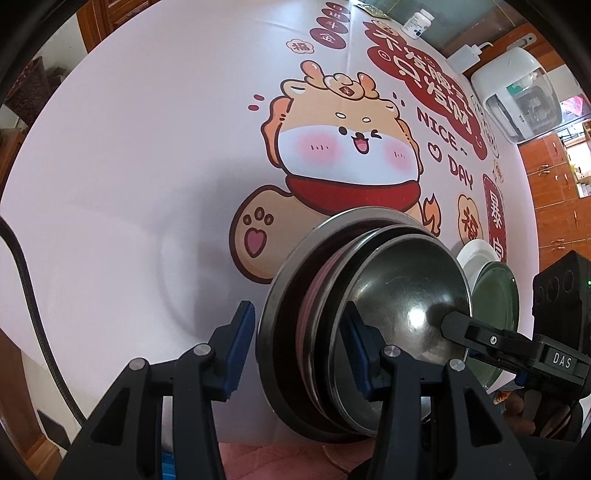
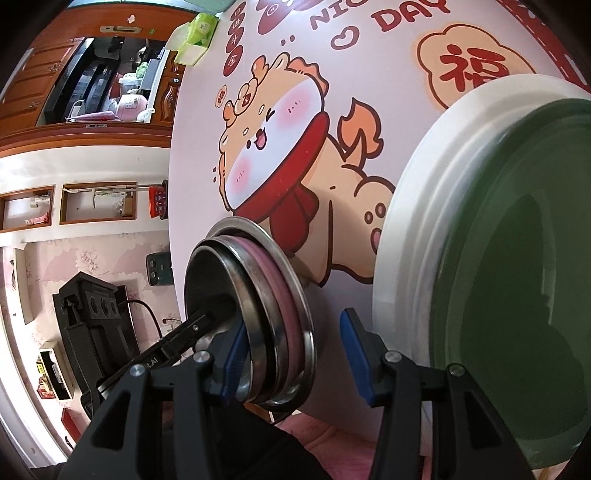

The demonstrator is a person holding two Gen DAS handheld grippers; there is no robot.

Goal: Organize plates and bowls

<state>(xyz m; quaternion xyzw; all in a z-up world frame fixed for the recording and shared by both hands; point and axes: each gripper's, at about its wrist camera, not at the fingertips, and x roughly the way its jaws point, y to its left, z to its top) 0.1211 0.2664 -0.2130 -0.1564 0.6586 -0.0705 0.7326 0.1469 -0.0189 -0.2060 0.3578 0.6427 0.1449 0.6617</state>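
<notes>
nested bowls and stacked plates on the printed table

the nested stack of round stainless steel bowls [image 1: 369, 314], with a pink bowl [image 1: 314, 295] sandwiched between the steel ones, sits at the near edge of the table, mouths up. beside it on your right the dark green glass plate [image 2: 517, 295] lies flat on the wider white ceramic plate [image 2: 413, 221]. the two stacks are near each other but apart. being round, neither has a long axis.

the white round tablecloth with a cartoon dog print and red lettering [image 1: 147, 147] covers the table. at its far edge you see a white pill bottle [image 1: 417, 22] and a white domed appliance [image 1: 517, 99]. brown wooden cabinets [image 2: 37, 85] and a green tissue pack [image 2: 197, 37] show in the right wrist view.

your left gripper [image 1: 301, 354] is spread wide, straddling the near rim of the bowl stack: one blue pad is outside the outermost bowl and the other is over the inner bowl. whether the pads touch the steel cannot be told.

your right gripper [image 2: 297, 363] is also spread, holding nothing. its left finger [image 2: 236, 354] is at the bowl stack's rim, and its right finger is just beside the white plate's edge.
</notes>
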